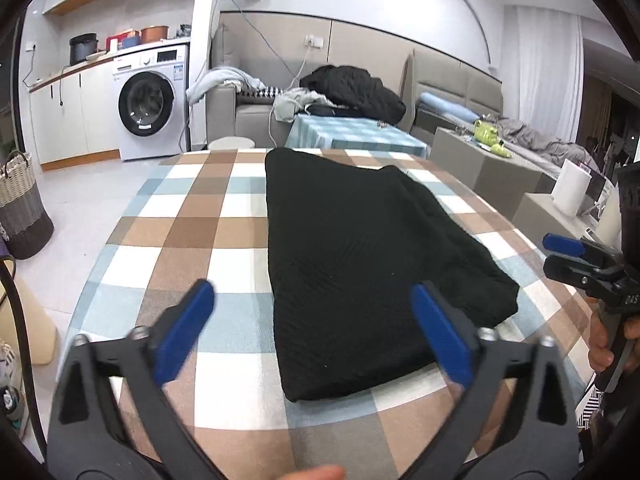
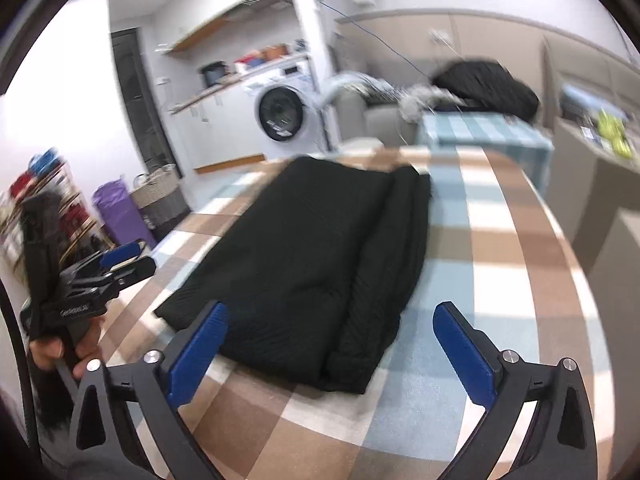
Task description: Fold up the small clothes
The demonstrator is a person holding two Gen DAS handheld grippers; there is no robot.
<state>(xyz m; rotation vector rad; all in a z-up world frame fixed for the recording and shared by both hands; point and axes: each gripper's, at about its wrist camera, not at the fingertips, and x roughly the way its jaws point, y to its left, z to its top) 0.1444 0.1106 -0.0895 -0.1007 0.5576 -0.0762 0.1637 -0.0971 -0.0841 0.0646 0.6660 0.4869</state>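
Note:
A black garment [image 1: 360, 256] lies folded lengthwise in a long strip on the checked tablecloth [image 1: 208, 216]. It also shows in the right wrist view [image 2: 312, 264], with a folded layer along its right side. My left gripper [image 1: 312, 300] is open and empty, held above the garment's near end. My right gripper [image 2: 332, 320] is open and empty above the near end too. In the left wrist view the right gripper [image 1: 560, 256] shows at the far right edge. In the right wrist view the left gripper [image 2: 128, 260] shows at the left.
The table's edges curve away left and right. Behind it stand a smaller table with a blue checked cloth [image 1: 356, 136], a sofa with clothes piled on it [image 1: 352, 88], a washing machine [image 1: 148, 104] and a woven basket [image 1: 20, 208].

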